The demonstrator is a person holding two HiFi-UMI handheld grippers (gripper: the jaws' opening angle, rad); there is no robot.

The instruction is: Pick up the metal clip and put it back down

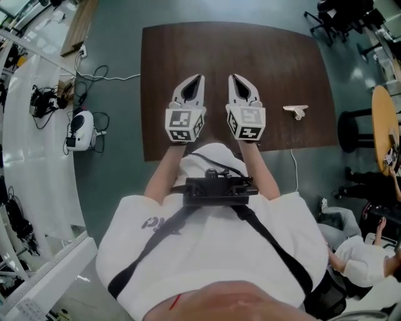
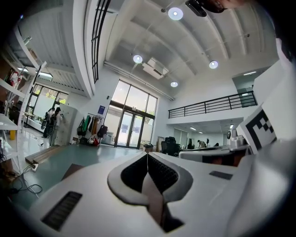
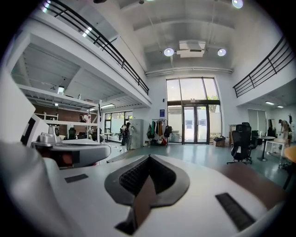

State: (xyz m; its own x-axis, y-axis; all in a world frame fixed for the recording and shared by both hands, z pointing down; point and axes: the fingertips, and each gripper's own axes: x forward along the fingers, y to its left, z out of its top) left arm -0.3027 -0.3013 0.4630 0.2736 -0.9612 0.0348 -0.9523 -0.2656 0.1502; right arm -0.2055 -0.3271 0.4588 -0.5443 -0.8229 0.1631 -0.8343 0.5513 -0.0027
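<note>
The metal clip (image 1: pixel 296 111) lies on the dark brown table (image 1: pixel 263 50), near its right front part. My right gripper (image 1: pixel 236 79) hangs above the table to the left of the clip, well apart from it, jaws shut with nothing between them. My left gripper (image 1: pixel 198 79) is beside it on the left, also shut and empty. Both point level, away from me. In the left gripper view my left gripper (image 2: pixel 147 154) has its tips meeting. In the right gripper view my right gripper (image 3: pixel 149 157) shows the same. The clip is hidden in both gripper views.
A round wooden table (image 1: pixel 385 125) and a black stool (image 1: pixel 354 128) stand to the right of the brown table. Cables and devices (image 1: pixel 80 128) lie on the floor at left. A seated person (image 1: pixel 357 257) is at lower right. Office chairs (image 1: pixel 332 19) stand at far right.
</note>
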